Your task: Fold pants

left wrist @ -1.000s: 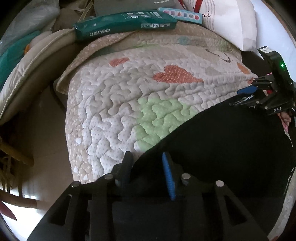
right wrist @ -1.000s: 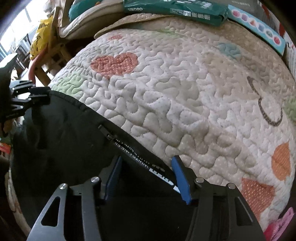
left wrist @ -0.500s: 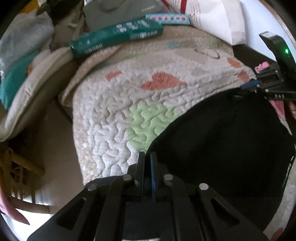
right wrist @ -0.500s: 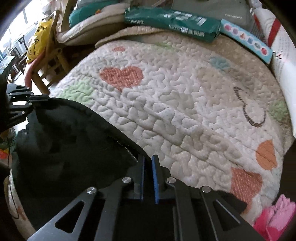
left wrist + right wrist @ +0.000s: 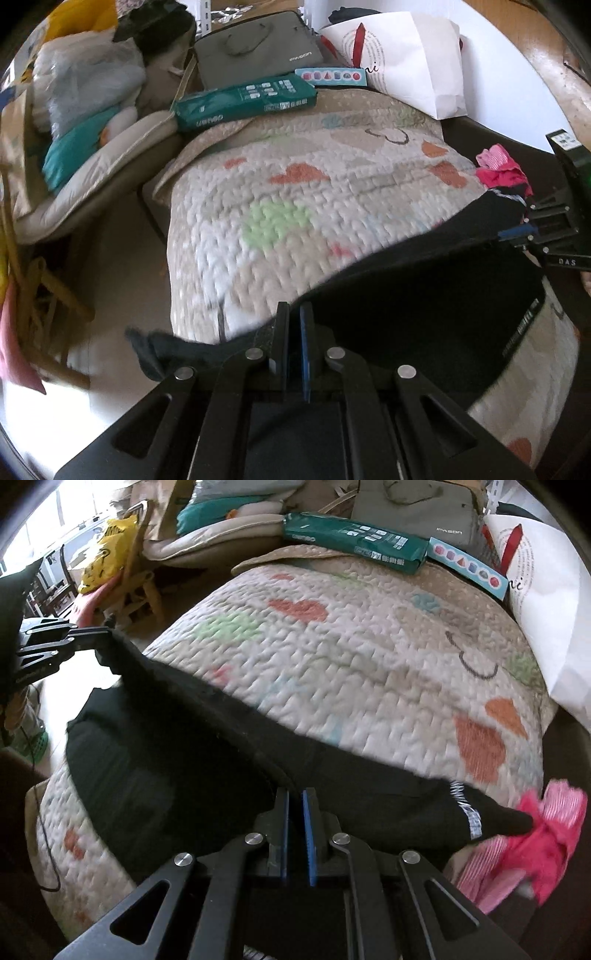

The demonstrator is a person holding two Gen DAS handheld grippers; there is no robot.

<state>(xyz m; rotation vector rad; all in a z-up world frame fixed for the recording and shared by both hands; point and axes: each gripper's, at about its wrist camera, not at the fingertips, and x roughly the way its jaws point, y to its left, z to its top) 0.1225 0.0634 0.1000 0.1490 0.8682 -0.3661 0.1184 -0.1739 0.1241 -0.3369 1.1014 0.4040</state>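
Black pants (image 5: 424, 291) with white lettering down one side, upper edge lifted and stretched taut, the rest draped over the quilt.

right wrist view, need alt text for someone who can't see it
The right gripper is shut on the edge of black pants, lifted over a quilted heart-print blanket. The left gripper pinches the far corner; pink clothing lies at right.

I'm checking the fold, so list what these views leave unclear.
- Left wrist view: the pants' near part lies behind the left gripper body.
- Right wrist view: motion blur smears the quilt along the pants' edge.
- Right wrist view: the white lettering on the pants is too small to read.
- Both views: the pants show as flat black, so creases are lost.
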